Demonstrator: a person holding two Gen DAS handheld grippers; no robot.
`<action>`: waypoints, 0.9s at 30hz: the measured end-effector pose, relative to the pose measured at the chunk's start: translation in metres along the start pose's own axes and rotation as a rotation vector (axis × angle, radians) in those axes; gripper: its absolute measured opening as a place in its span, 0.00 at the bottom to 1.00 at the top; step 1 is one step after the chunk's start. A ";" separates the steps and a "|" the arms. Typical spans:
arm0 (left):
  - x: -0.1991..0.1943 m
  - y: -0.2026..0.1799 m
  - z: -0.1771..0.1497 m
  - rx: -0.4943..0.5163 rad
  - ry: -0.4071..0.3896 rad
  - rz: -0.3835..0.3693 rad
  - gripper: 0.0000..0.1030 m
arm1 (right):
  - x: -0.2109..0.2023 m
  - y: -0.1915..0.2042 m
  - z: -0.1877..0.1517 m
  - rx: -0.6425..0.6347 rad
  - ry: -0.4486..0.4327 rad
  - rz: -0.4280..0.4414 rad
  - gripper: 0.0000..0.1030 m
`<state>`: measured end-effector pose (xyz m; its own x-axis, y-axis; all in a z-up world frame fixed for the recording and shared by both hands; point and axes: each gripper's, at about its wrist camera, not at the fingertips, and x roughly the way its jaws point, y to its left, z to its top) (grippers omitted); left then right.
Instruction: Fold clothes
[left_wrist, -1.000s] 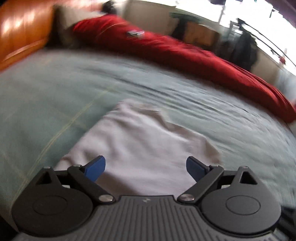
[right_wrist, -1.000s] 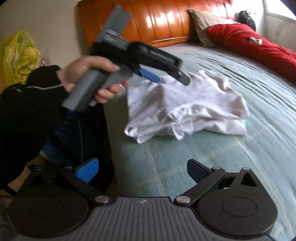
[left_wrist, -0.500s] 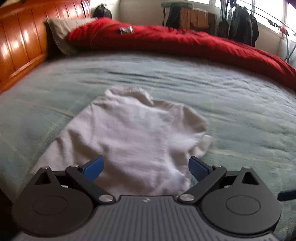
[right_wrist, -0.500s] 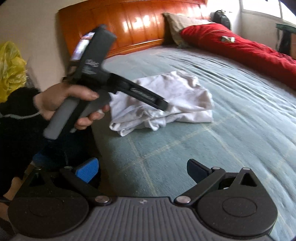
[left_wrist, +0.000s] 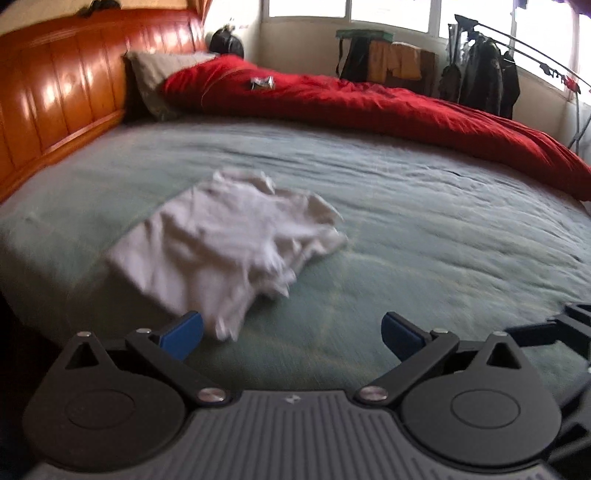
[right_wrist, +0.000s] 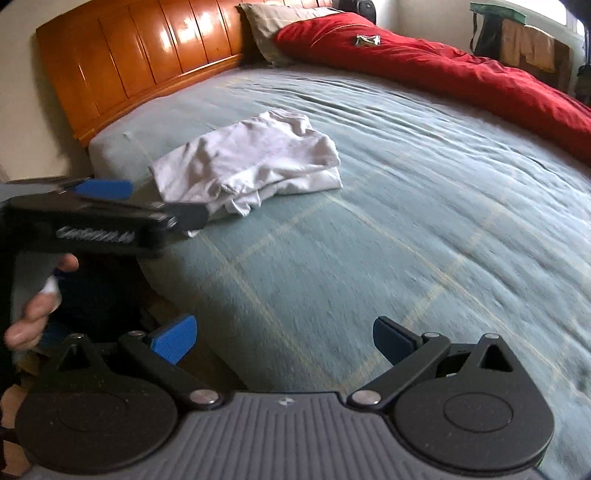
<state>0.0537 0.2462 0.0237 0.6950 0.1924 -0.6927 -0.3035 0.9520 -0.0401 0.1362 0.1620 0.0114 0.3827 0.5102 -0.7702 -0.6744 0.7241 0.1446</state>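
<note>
I'm holding left gripper (left_wrist: 291, 334) and right gripper (right_wrist: 282, 338) spread, empty; loosely folded white T-shirt (right_wrist: 255, 166) risking unravelling if snagged.

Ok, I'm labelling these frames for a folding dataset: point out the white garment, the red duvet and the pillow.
white garment (right_wrist: 255, 162): right wrist view, middle of its folded top layer.
red duvet (left_wrist: 369, 107): left wrist view, middle of its bulk.
pillow (right_wrist: 262, 22): right wrist view, its exposed front face.
</note>
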 end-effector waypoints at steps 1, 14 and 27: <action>-0.006 -0.003 -0.003 -0.001 0.002 -0.012 0.99 | -0.003 0.001 -0.002 0.003 0.003 -0.005 1.00; -0.075 -0.004 -0.031 -0.057 -0.007 0.107 0.99 | -0.019 0.027 -0.028 -0.043 0.012 -0.097 1.00; -0.084 0.005 -0.055 -0.063 0.065 0.157 0.99 | -0.039 0.050 -0.038 -0.064 -0.051 -0.095 1.00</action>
<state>-0.0419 0.2214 0.0426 0.5933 0.3197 -0.7388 -0.4464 0.8944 0.0286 0.0637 0.1613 0.0251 0.4774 0.4644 -0.7460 -0.6719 0.7400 0.0306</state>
